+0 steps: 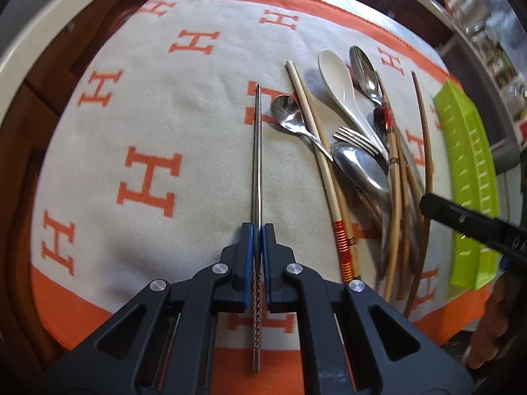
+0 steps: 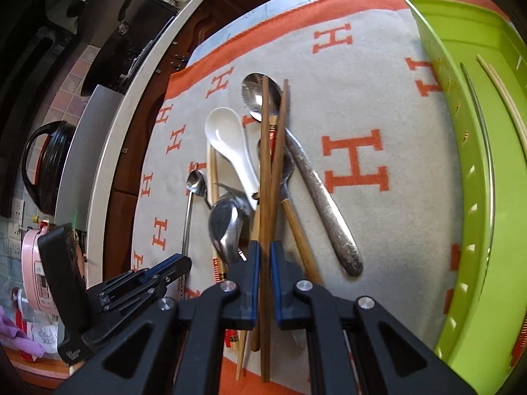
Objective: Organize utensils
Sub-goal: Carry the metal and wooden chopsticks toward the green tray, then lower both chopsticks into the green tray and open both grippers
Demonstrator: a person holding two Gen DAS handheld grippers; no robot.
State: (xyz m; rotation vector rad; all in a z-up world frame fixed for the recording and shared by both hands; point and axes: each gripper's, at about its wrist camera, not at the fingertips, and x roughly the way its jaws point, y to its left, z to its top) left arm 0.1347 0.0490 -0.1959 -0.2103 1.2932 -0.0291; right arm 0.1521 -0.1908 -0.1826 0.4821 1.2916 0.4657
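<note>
Clamping a twisted-handled steel chopstick (image 1: 258,164), the left tongs (image 1: 258,230) are closed; the right tongs (image 2: 264,250) pinch a brown wooden chopstick (image 2: 265,171). Between them lies the utensil pile (image 1: 362,151); beyond the right tongs, a lime-green plastic tray (image 2: 474,151).

We see a steel chopstick (image 1: 258,164) pointing to twelve o'clock, a brown wooden chopstick (image 2: 265,197) likewise, mixed spoons and chopsticks (image 1: 362,151) heaped at two o'clock, green tray (image 2: 477,164) at three.

A cream countertop edge (image 2: 108,151) curves over dark wooden cabinets (image 2: 128,161), with pink wall tiles (image 2: 70,89) behind.
</note>
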